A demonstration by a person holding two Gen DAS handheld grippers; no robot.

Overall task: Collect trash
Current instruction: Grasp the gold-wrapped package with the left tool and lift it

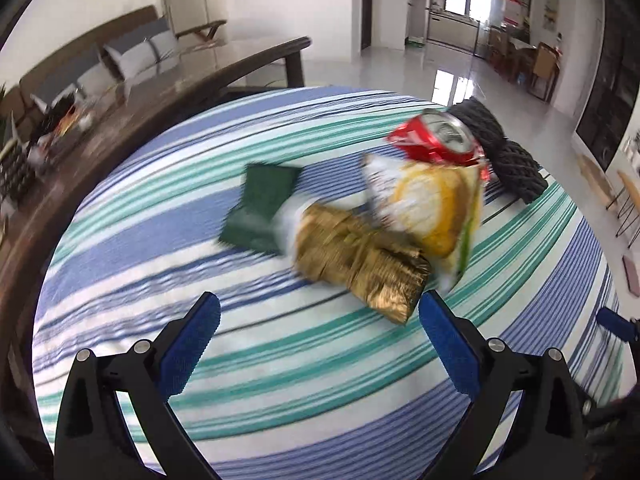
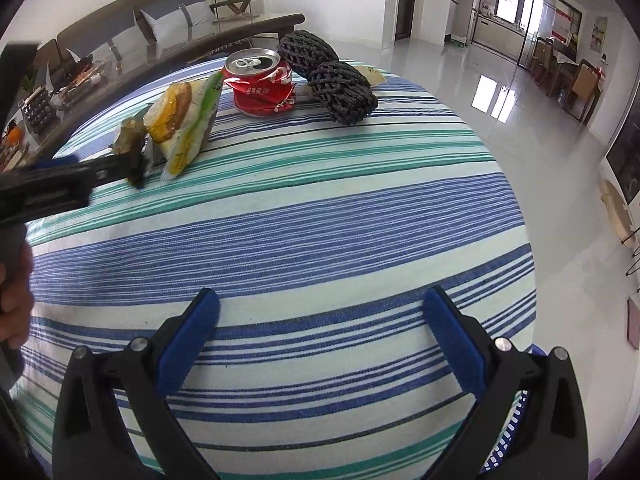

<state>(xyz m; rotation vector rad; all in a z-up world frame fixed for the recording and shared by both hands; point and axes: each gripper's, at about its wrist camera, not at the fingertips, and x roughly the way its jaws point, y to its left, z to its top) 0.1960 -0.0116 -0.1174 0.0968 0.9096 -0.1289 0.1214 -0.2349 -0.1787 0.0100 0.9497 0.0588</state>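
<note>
In the left wrist view, a dark green packet (image 1: 262, 206) lies left of centre on the striped tabletop (image 1: 120, 264). Touching its right edge is a crumpled gold wrapper (image 1: 360, 264), with a yellow-and-white snack bag (image 1: 428, 204) leaning over it, then a crushed red can (image 1: 438, 140) and two black foam nets (image 1: 502, 152) at the upper right. The left gripper (image 1: 320, 312) is spread wide, empty, its tips low in the frame with the gold wrapper just ahead, nearer the right fingertip. To take it cleanly, the gripper likely needs to shift right to centre the wrapper, then close on that piece alone without dragging the snack bag. In the right wrist view, the right gripper (image 2: 322, 306) is also wide and empty over bare cloth, well apart from the trash in the upper left.
</note>
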